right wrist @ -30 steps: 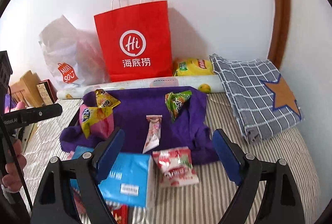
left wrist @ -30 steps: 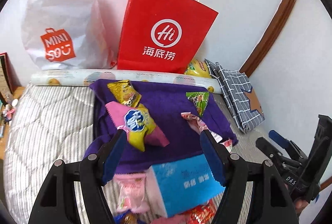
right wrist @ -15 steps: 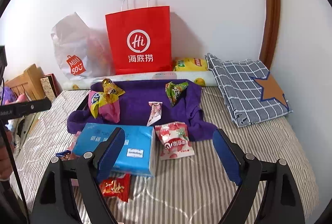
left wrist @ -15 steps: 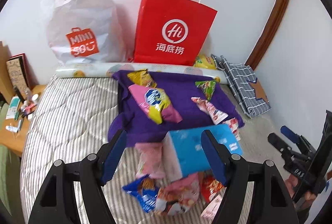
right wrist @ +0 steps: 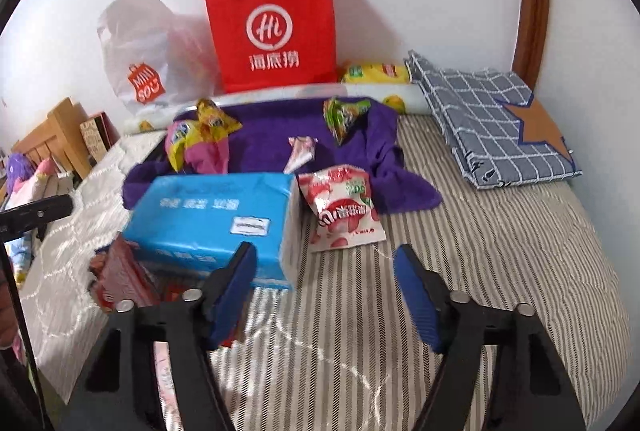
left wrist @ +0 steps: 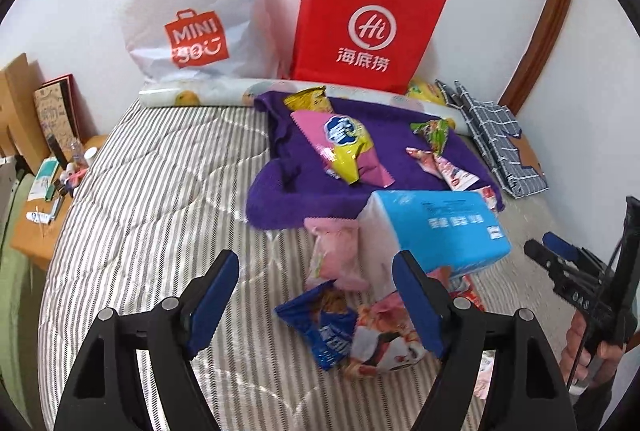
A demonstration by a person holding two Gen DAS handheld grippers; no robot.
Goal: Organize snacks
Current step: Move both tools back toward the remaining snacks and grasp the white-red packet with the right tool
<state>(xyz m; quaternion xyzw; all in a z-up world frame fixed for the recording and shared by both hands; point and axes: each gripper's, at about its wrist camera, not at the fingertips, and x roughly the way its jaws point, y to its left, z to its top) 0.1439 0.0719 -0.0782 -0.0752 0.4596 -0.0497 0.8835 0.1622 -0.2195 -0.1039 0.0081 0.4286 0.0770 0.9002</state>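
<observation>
My left gripper point(left wrist: 314, 295): pitched down over bed point(left wrist: 160, 215), fingers opening, empty; blue snack packet point(left wrist: 324, 331) at 12. My right gripper point(right wrist: 324, 283): pitched down, fingers closing, empty.

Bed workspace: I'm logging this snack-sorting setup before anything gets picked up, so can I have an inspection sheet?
Surface: striped quilted mattress, with a purple towel spread at its far end.
Job's things: pink-and-yellow snack bag and green snack packet on the towel; red-and-white strawberry packet beside the blue tissue pack; dark blue snack bag nearer.
Clutter: folded grey checked cloth.
Grippers: left gripper opening, right gripper closing; nothing between the jaws of either.
Cables: nothing seen.
Surroundings: red paper bag and white plastic bag against the wall.
</observation>
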